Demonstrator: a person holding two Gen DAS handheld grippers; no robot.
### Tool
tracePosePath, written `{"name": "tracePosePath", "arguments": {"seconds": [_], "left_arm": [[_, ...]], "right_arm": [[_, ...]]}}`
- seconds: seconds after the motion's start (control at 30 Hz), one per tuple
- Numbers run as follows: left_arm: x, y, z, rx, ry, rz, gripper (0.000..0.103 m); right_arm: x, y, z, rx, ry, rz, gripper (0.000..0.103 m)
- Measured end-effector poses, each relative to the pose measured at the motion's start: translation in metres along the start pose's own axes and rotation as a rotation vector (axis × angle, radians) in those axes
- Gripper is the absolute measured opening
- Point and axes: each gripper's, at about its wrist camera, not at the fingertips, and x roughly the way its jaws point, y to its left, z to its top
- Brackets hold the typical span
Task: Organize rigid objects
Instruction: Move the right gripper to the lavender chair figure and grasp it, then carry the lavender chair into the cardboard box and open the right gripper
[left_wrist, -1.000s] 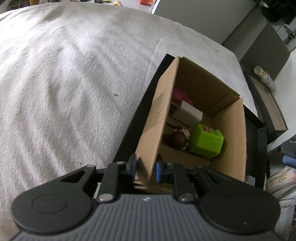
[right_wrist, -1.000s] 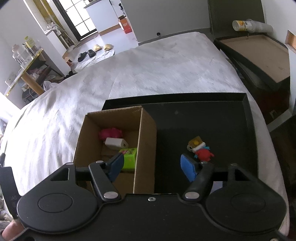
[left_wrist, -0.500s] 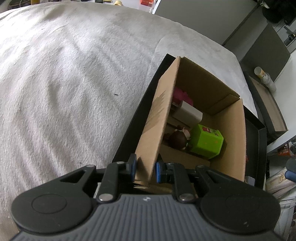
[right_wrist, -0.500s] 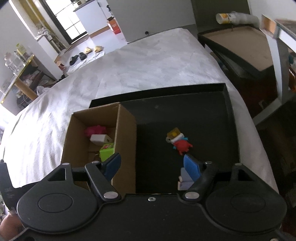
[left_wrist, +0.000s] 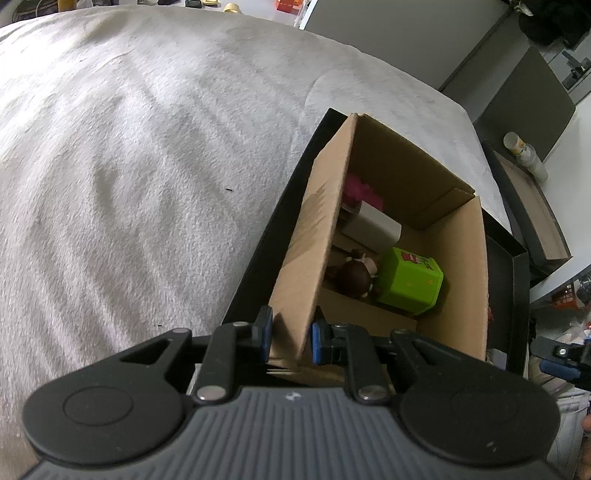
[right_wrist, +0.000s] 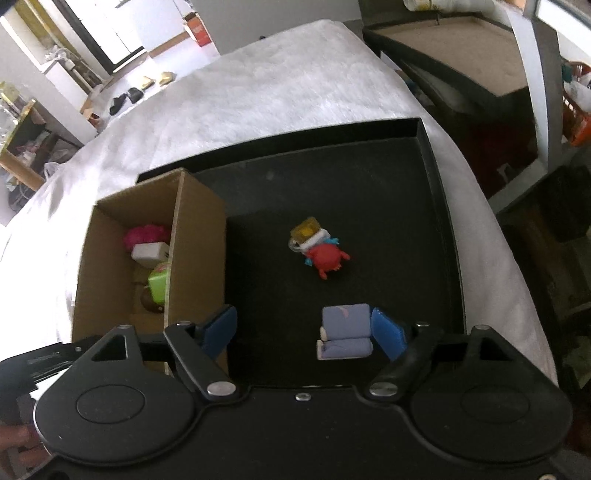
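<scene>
My left gripper (left_wrist: 290, 338) is shut on the near wall of the cardboard box (left_wrist: 314, 236). Inside lie a green cube (left_wrist: 410, 280), a brown-haired figure (left_wrist: 352, 275), a white block (left_wrist: 373, 227) and a pink toy (left_wrist: 360, 190). In the right wrist view the box (right_wrist: 195, 240) stands in the left part of a black tray (right_wrist: 369, 177). My right gripper (right_wrist: 306, 332) hangs over the tray, its jaws opening, pressing on nothing. A pale purple toy sofa (right_wrist: 345, 336) lies just inside its right pad. A red figure with a yellow block (right_wrist: 319, 245) lies farther off.
The tray sits on a white bedspread (left_wrist: 147, 166). Beyond the bed's right edge stand dark boxes (right_wrist: 461, 48) with a bottle (left_wrist: 524, 155) on them. A person's fingers (right_wrist: 14, 443) show at the lower left of the right wrist view.
My right gripper has dropped closer to the tray, swung right and spread its jaws wider; the purple sofa has come into view. The left gripper and the box have not moved.
</scene>
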Motion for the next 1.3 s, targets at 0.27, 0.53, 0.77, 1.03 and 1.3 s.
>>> {"name": "tracePosePath", "arguments": {"seconds": [0.27,0.53,0.77,1.03,1.3], "left_arm": [[0.001,0.000,0.002,-0.002,0.003,-0.003,0.019],[0.001,0.002,0.002,-0.006,0.005,-0.008,0.019],[0.001,0.002,0.001,-0.005,0.005,-0.009,0.019],[0.001,0.003,0.001,-0.005,0.002,-0.007,0.018],[0.000,0.003,0.002,-0.009,0.000,-0.007,0.018]], "right_arm": [[0.021,-0.004,-0.001,-0.012,0.051,-0.045,0.080],[0.053,-0.004,0.000,-0.031,0.099,-0.111,0.080],[0.073,-0.003,-0.007,-0.057,0.146,-0.140,0.049],[0.054,-0.003,-0.010,-0.069,0.124,-0.110,0.040],[0.037,-0.004,-0.009,-0.068,0.095,-0.101,0.040]]}}
